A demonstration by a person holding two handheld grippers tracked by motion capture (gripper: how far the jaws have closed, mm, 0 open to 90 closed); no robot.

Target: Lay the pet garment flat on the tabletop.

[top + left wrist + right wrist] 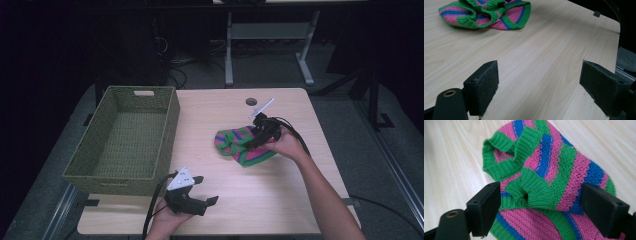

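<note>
Striped knit garment (549, 177): we find it bunched on the table (280, 195), lying between the spread jaws of our right gripper (539, 205), ungrasped. Left gripper (539, 82): released, empty, well short of it. Step, we judge: pre-grasp; next, lower and clench on a fold.

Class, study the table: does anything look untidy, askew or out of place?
Only the striped knitted garment: it lies crumpled in a heap on the table, its ribbed green edges folded over. The green woven basket sits squarely at the left edge, nothing in it. Nothing looks spilled or damaged.
</note>
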